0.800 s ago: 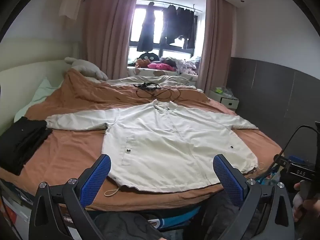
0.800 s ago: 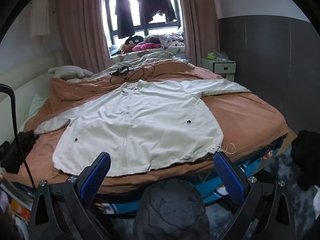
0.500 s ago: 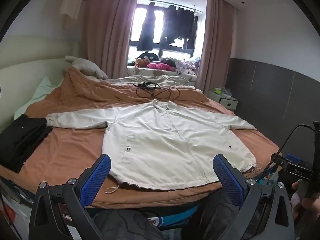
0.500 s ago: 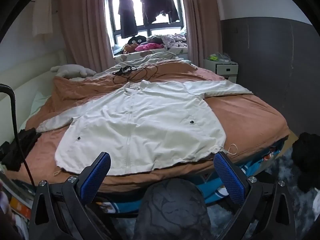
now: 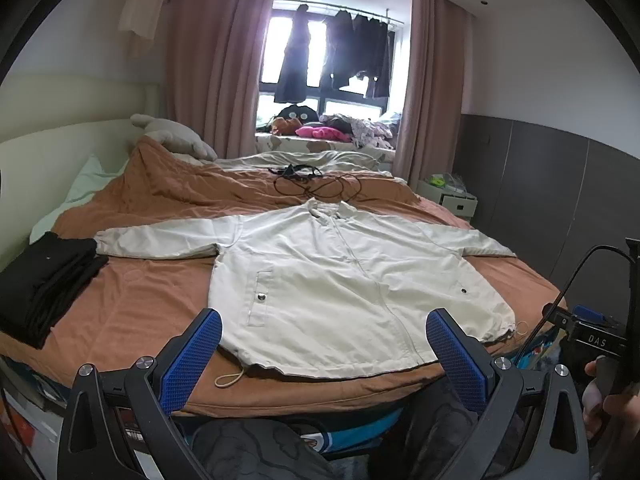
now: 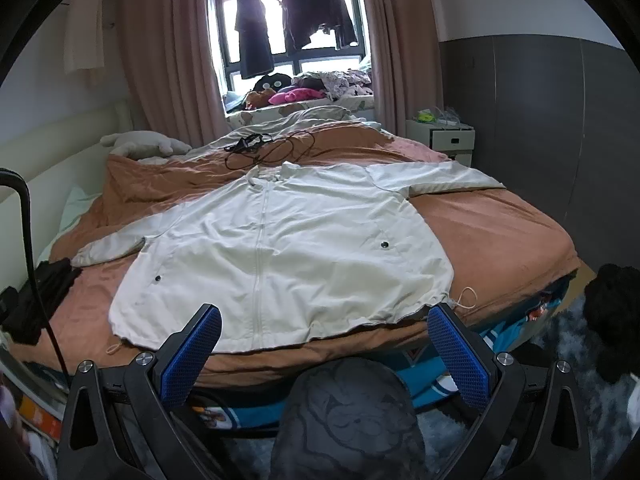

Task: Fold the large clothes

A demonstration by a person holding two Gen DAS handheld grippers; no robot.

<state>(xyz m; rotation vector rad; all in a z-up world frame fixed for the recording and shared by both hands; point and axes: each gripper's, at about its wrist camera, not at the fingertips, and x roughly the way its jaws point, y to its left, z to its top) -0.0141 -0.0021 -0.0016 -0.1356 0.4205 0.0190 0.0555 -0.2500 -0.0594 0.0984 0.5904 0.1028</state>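
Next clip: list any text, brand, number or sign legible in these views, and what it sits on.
"DAS": white letters on the black body of the right tongs, seen in the left wrist view.
Nothing else is legible: the printed cloth under the bed shows pictures, no readable words, and the jacket bears no visible label.

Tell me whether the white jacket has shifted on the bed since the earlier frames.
No. The white jacket lies in the same spot beside the black folded clothes.
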